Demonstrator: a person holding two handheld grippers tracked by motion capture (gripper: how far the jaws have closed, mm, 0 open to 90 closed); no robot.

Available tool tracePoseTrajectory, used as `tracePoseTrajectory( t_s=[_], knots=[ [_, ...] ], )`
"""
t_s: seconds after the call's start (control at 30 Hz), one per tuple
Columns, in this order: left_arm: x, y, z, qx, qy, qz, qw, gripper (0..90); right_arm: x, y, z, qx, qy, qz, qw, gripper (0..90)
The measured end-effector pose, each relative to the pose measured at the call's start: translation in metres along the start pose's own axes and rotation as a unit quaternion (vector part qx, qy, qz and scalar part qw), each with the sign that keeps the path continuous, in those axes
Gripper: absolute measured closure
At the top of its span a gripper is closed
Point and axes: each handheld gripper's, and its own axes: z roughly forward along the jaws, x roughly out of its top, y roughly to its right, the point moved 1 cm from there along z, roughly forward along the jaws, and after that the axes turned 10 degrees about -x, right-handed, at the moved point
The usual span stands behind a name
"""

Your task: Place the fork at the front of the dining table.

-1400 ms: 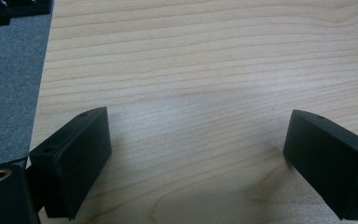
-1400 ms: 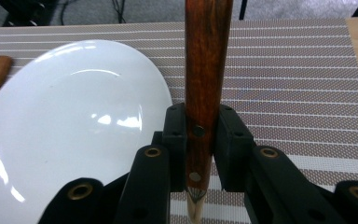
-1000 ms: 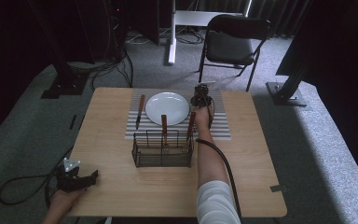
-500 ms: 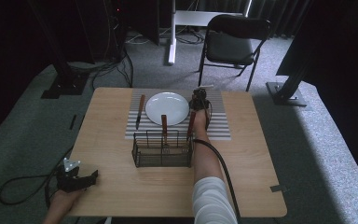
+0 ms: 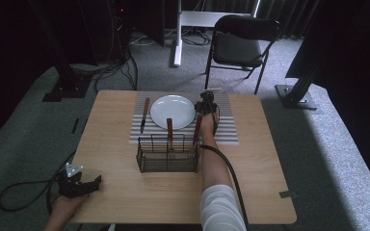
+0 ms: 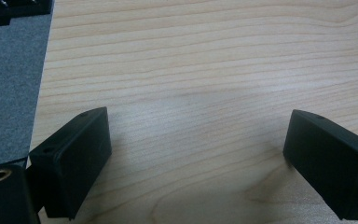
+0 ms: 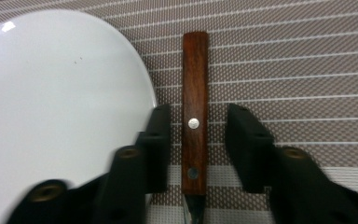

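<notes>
- Here, my right gripper [image 7: 195, 140] hangs over the wooden-handled utensil [image 7: 195, 112], which lies flat on the striped placemat [image 7: 298, 56] just beside the rim of the white plate [image 7: 51, 107].
- Its jaws have just been opening: they now stand partly apart, one on each side of the wooden handle, with a visible gap on both sides, so the pads are not pressing on it.
- The left of those jaws overlaps the edge of the plate in the right gripper view; whether it touches the plate I cannot tell.
- The handle shows one bright rivet and one darker one, and a bit of metal starts at its lower end, between my jaws.
- From the high view, my right gripper [image 5: 206, 107] sits at the right side of the plate [image 5: 172, 111], with my forearm reaching past the wire basket [image 5: 167, 155].
- The basket stands on the table [image 5: 255, 163] at the near edge of the placemat [image 5: 224, 129], and another wooden handle [image 5: 169, 128] sticks up out of it.
- A knife [image 5: 144, 114] with a wooden handle lies on the placemat on the left side of the plate.
- My left gripper [image 5: 79, 185] rests near the near-left corner of the table, well apart from all that.
- In the left gripper view its jaws are spread wide over bare wood, with nothing between them; my left gripper [image 6: 196, 158] holds nothing.
</notes>
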Motion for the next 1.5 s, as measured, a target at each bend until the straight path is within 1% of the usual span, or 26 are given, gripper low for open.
tracePoseTrajectory(
  t_s=[0.1,0.23,0.3,0.33,0.37,0.43,0.47,0.5,0.53,0.6,0.67,0.7,0.77,0.83,1.0,1.1,1.17,1.23,1.27,1.33,1.4,1.5],
  knots=[
    [0.000,0.000,0.000,0.000,0.000,0.000,1.0000,7.4,0.000,0.004,-0.004,0.009,0.002,-0.011,0.9999,44.3],
    [0.000,0.000,0.000,0.000,0.000,0.000,1.0000,7.4,-0.001,0.007,-0.011,0.019,0.013,-0.020,0.9995,31.5],
    [0.000,0.000,0.000,0.000,0.000,0.000,1.0000,7.4,-0.003,0.007,-0.015,0.052,0.014,-0.037,0.9979,20.7],
    [0.000,0.000,0.000,0.000,0.000,0.000,1.0000,7.4,-0.005,0.007,-0.017,0.055,0.015,-0.045,0.9974,20.0],
    [0.000,0.000,0.000,0.000,-0.001,0.000,1.0000,7.4,-0.006,0.006,-0.019,0.055,0.018,-0.046,0.9973,21.6],
    [0.000,0.000,0.000,0.000,-0.001,0.000,1.0000,7.4,-0.008,0.006,-0.022,0.059,0.024,-0.055,0.9965,19.8],
    [0.000,0.000,0.000,0.000,-0.001,0.000,1.0000,7.4,-0.010,0.007,-0.023,0.064,0.029,-0.054,0.9961,19.9],
    [0.000,0.000,0.000,0.000,-0.001,0.000,1.0000,7.4,-0.011,0.008,-0.025,0.075,0.033,-0.054,0.9951,19.6],
    [0.000,0.000,0.000,0.000,-0.001,0.000,1.0000,7.4,-0.013,0.008,-0.025,0.079,0.038,-0.060,0.9943,18.1],
    [0.000,0.000,0.000,0.000,-0.001,0.000,1.0000,7.4,-0.017,0.006,-0.027,0.075,0.044,-0.075,0.9934,16.8],
    [0.000,0.000,0.000,0.000,0.000,0.000,1.0000,7.4,-0.020,0.006,-0.026,0.076,0.045,-0.089,0.9920,15.9],
    [0.000,0.000,0.000,0.000,0.000,0.000,1.0000,7.4,-0.020,0.006,-0.026,0.076,0.045,-0.089,0.9920,15.9],
    [0.000,0.000,0.000,0.000,-0.001,0.000,1.0000,7.4,-0.024,0.007,-0.029,0.072,0.060,-0.097,0.9909,15.7],
    [0.000,0.000,0.000,0.000,-0.001,0.000,1.0000,7.4,-0.027,0.007,-0.033,0.068,0.065,-0.104,0.9901,15.4],
    [0.000,0.000,0.000,0.000,0.000,0.000,1.0000,7.4,-0.032,0.010,-0.044,0.076,0.078,-0.112,0.9878,15.1],
    [0.000,0.000,0.000,0.000,-0.001,0.000,1.0000,7.4,-0.035,0.013,-0.049,0.080,0.081,-0.116,0.9867,15.0],
    [0.000,0.000,0.000,0.000,0.000,0.000,1.0000,7.4,-0.037,0.015,-0.052,0.078,0.081,-0.121,0.9862,15.1],
    [0.000,0.000,0.000,0.000,0.000,0.000,1.0000,7.4,-0.040,0.017,-0.055,0.083,0.085,-0.124,0.9852,15.1],
    [0.000,0.000,0.000,0.000,-0.001,0.000,1.0000,7.4,-0.041,0.018,-0.056,0.082,0.086,-0.122,0.9854,15.1],
    [0.000,0.000,0.000,0.000,-0.001,0.000,1.0000,7.4,-0.044,0.019,-0.057,0.081,0.090,-0.127,0.9845,15.1],
    [0.000,0.000,0.000,0.000,-0.001,0.000,1.0000,7.4,-0.047,0.021,-0.059,0.075,0.091,-0.130,0.9844,15.1],
    [0.000,0.000,0.000,0.000,-0.001,0.000,1.0000,7.4,-0.051,0.025,-0.062,0.074,0.093,-0.132,0.9842,15.1]
  ],
)
